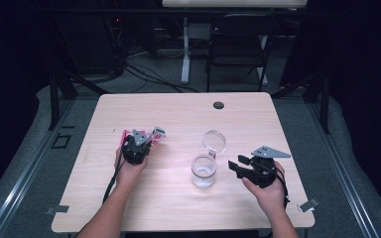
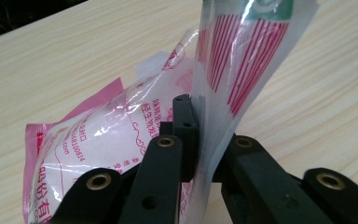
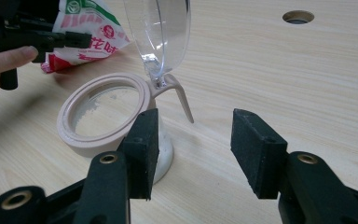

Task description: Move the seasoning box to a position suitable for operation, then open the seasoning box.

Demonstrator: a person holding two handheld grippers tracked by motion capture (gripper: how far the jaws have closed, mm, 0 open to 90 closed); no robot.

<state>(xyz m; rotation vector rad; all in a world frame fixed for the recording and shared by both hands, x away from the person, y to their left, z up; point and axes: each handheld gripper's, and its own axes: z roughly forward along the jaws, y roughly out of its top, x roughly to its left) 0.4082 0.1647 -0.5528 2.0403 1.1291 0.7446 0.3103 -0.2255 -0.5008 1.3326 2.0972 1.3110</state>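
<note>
Left gripper (image 2: 193, 140) clamped on pink-white bag (image 2: 121, 135), bag edge pinched upright. Right gripper (image 3: 193, 154) jaws apart, empty, just beside open-lidded jar (image 3: 107, 116).

One packet (image 2: 121, 140), one jar (image 1: 203, 171) (lid open), two grippers.

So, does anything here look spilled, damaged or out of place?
Nothing stands out. The jar stands upright with its lid flipped open, the bag looks intact in the left gripper, and no spill shows on the table.
</note>
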